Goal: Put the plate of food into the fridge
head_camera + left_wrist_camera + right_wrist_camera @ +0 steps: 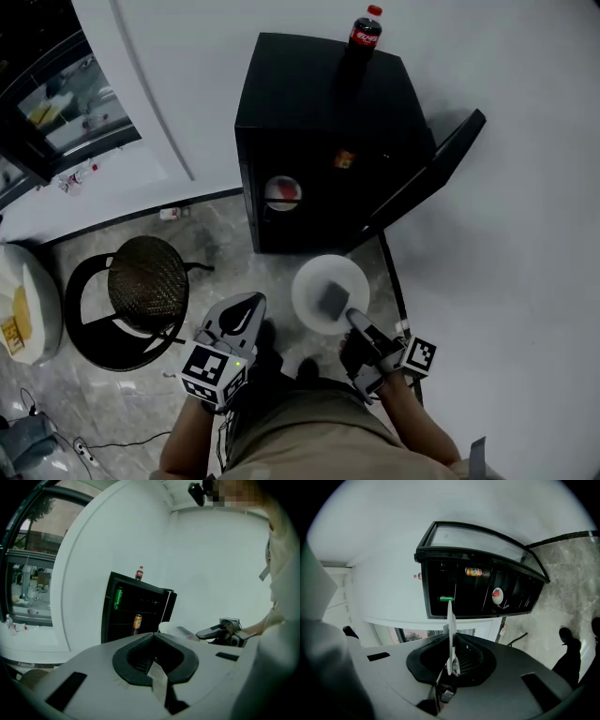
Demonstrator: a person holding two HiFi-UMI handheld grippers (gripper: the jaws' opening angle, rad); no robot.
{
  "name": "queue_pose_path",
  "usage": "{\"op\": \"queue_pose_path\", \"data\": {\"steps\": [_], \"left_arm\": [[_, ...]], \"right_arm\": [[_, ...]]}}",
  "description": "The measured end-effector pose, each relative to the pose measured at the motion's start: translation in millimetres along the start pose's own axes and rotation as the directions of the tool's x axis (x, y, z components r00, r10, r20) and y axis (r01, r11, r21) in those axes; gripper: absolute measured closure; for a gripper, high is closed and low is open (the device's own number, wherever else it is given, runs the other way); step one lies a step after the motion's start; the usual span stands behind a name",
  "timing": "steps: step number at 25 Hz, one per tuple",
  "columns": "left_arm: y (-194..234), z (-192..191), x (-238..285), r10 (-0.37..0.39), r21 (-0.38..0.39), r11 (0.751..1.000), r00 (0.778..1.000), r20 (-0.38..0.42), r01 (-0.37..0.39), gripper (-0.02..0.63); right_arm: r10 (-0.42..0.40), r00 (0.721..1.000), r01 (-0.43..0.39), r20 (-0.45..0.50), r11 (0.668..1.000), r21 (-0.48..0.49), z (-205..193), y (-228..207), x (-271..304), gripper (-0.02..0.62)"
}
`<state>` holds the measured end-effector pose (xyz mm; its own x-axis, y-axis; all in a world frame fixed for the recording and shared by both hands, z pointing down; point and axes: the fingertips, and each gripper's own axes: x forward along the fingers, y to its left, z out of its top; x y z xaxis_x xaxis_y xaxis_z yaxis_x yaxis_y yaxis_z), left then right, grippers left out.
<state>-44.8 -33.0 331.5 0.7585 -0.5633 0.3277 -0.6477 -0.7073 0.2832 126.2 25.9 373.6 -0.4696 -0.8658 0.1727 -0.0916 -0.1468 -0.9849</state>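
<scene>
**Head view.** The right gripper (354,319) is gripping the plate (314,279) by its near rim, with the jaws closed on the edge. This grip is letting the dish reach forward ahead of the gripper. A grey piece of food (333,298) is lying near the plate's middle. The plate is hovering over the floor just in front of the fridge (309,122), not yet inside it. The door (433,167) is standing swung wide to the right, leaving the opening free. The left gripper (246,307) is hanging beside the plate without touching it. A cola bottle (364,33) is standing on the fridge top, and a stool (145,281) is sitting well apart at the left.

**Left gripper view.** The jaws are meeting tip to tip with nothing between them, so this gripper is likely being kept free for the door. It is pointing at the fridge, where a green can (118,597) and an orange can (137,621) are occupying shelf space at the left.

**Right gripper view.** The plate is showing edge-on as a thin white line clamped between the jaws and aimed at the open compartment. A rim grip is giving little support, so the plate probably needs holding level to stop the food sliding. The next move is calling for a shelf with bare space.
</scene>
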Motion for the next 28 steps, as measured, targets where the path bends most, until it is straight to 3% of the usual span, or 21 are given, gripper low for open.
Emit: {"op": "queue_pose_path", "data": {"steps": [5,14,19,28], "left_arm": [[21.3,-9.0,1.2,-0.008,-0.006,1.0,1.0,-0.016,0.008,0.595],[64.6,-12.0,0.7,-0.018,-0.028,0.999,1.0,-0.018,0.017,0.596],[77.6,-10.5,4.5,-0.036,0.009,0.999,0.999,-0.024,0.036,0.595],[88.4,-26.4,18.5,-0.055,0.027,0.998,0.997,-0.061,0.057,0.596]], "right_arm": [[0.011,0.999,-0.011,0.032,1.0,0.009,3.0,-8.9,24.6,0.565],[-0.045,0.994,0.043,0.103,0.999,0.019,5.1,-29.8,61.9,0.565],[-0.016,0.99,0.019,0.139,1.0,-0.018,10.9,-32.8,78.7,0.566],[-0.063,0.985,0.068,0.159,0.997,-0.026,27.0,-69.1,96.2,0.565]]}}
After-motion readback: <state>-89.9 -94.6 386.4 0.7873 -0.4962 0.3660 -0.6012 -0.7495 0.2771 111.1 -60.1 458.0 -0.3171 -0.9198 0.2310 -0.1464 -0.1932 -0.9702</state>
